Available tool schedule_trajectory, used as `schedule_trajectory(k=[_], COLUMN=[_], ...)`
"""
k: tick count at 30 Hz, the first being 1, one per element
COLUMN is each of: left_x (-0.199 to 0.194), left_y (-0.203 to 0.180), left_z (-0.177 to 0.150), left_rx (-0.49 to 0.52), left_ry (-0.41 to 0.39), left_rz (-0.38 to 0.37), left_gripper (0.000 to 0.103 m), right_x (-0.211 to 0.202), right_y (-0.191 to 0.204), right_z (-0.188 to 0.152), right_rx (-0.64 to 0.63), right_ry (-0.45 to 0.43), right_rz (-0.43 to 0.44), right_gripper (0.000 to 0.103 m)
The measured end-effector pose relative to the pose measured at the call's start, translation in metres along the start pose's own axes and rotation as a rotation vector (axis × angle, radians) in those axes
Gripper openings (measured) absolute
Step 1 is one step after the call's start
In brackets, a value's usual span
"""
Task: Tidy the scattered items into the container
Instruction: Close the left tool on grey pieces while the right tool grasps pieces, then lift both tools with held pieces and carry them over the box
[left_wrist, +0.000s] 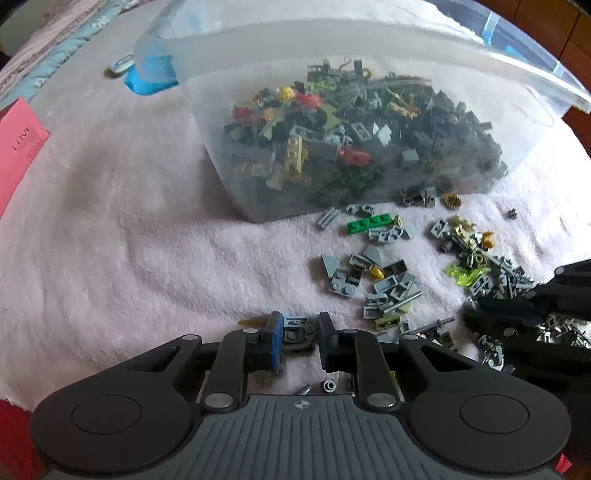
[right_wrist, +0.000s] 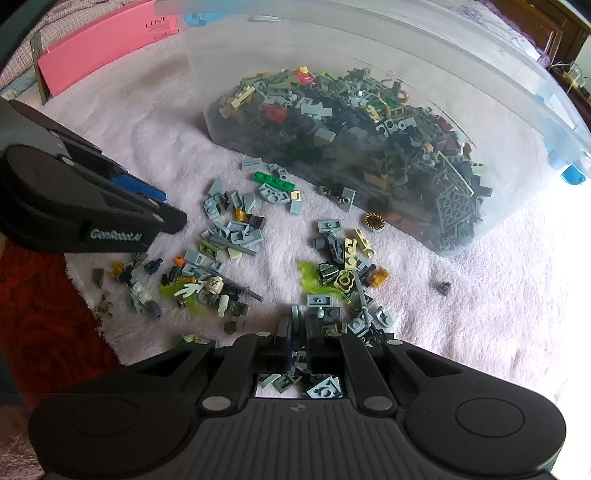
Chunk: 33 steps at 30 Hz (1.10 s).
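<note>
Both claws pinch grey bricks (left_wrist: 297, 332) on pink blanket (left_wrist: 147, 240) beside bin (left_wrist: 207, 122)

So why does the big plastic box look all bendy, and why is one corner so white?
Left wrist view: the fisheye lens curves the box's rim, and its cloudy wall hazes the bricks inside. Right wrist view: daylight washes out the blanket at the right edge.

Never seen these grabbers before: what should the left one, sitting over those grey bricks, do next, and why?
Probably lift and carry over the clear bin: the left gripper has grey brick pieces clamped between its fingers, and the bin stands open just ahead.
</note>
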<state>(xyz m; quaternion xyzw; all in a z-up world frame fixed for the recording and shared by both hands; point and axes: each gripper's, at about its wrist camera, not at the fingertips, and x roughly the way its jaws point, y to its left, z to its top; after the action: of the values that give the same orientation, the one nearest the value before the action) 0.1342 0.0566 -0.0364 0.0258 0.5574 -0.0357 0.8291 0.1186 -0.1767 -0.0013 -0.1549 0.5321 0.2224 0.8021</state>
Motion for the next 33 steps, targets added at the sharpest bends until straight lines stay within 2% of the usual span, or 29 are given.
schedule_trajectory(k=[2, 6, 12, 18, 27, 33], left_x=[-0.002, -0.001, 0.011, 0.012, -0.012, -0.041], left_y=[0.000, 0.000, 0.002, -0.001, -0.001, -0.012], left_z=[0.000, 0.000, -0.002, 0.000, 0.006, 0.018], left_rx=[-0.003, -0.007, -0.030, -0.030, -0.027, -0.020], left_ry=[-0.009, -0.012, 0.020, 0.014, -0.045, -0.074], left_rz=[0.000, -0.002, -0.019, -0.026, -0.032, -0.043], left_gripper=[0.019, 0.019, 0.020, 0.019, 0.019, 0.019], right_x=[0.033, 0.034, 0.058, 0.079, 0.079, 0.105], right_y=[0.017, 0.012, 0.007, 0.000, -0.007, -0.013], right_z=[0.015, 0.020, 0.043, 0.064, 0.078, 0.116], right_rx=[-0.004, 0.003, 0.007, 0.009, 0.059, 0.070], right_ry=[0.002, 0.004, 0.001, -0.002, -0.021, -0.046], right_rz=[0.001, 0.001, -0.005, -0.005, 0.010, 0.015], right_gripper=[0.007, 0.009, 0.010, 0.008, 0.006, 0.006])
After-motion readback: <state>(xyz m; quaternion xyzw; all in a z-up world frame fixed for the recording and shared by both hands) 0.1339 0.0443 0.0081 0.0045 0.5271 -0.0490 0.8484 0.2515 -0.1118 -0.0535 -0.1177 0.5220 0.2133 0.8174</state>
